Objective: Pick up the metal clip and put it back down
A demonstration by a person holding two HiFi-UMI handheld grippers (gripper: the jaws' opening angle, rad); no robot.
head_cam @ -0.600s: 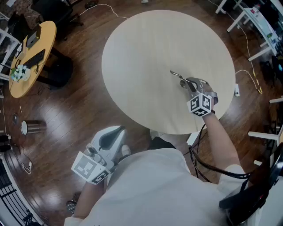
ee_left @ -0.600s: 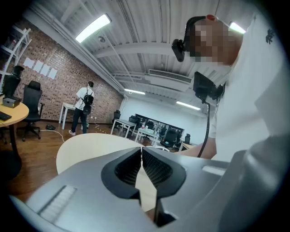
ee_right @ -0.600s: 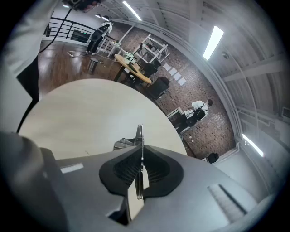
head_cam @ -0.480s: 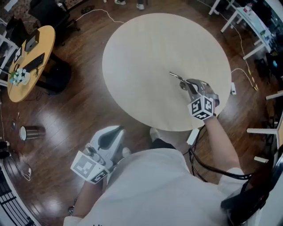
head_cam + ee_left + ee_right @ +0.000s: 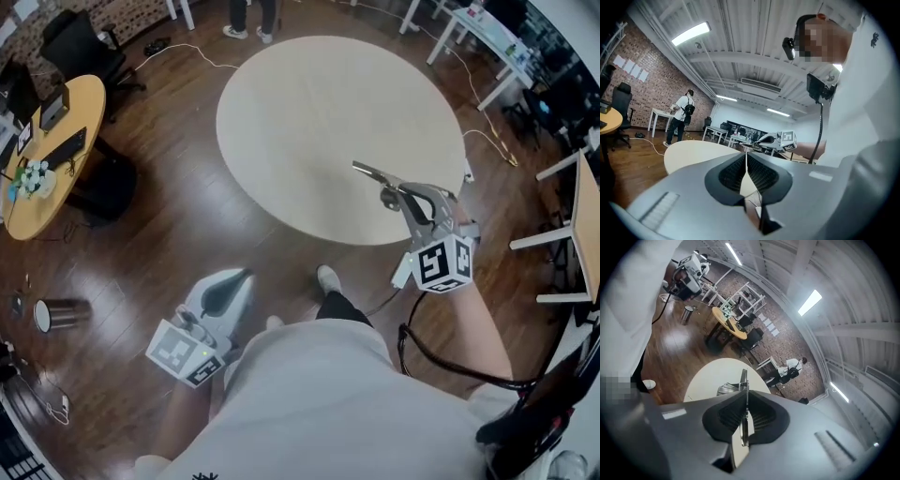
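In right tool (image 5: pixel 391 194), metal clip (image 5: pixel 370 172) (seemingly above round table (image 5: pixel 309 103) edge)

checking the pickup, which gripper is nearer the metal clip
Right. The right gripper is shut on the metal clip; the left gripper hangs over the floor, well apart.

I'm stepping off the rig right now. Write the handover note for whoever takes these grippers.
Right gripper: shut on the metal clip, which sticks out past its tips and is held in the air above the round table.
Left gripper: shut and empty, low at the person's left side, off the table.
Done: the clip is picked up.
Left: lower the clip onto the tabletop, open the right gripper, and back away.
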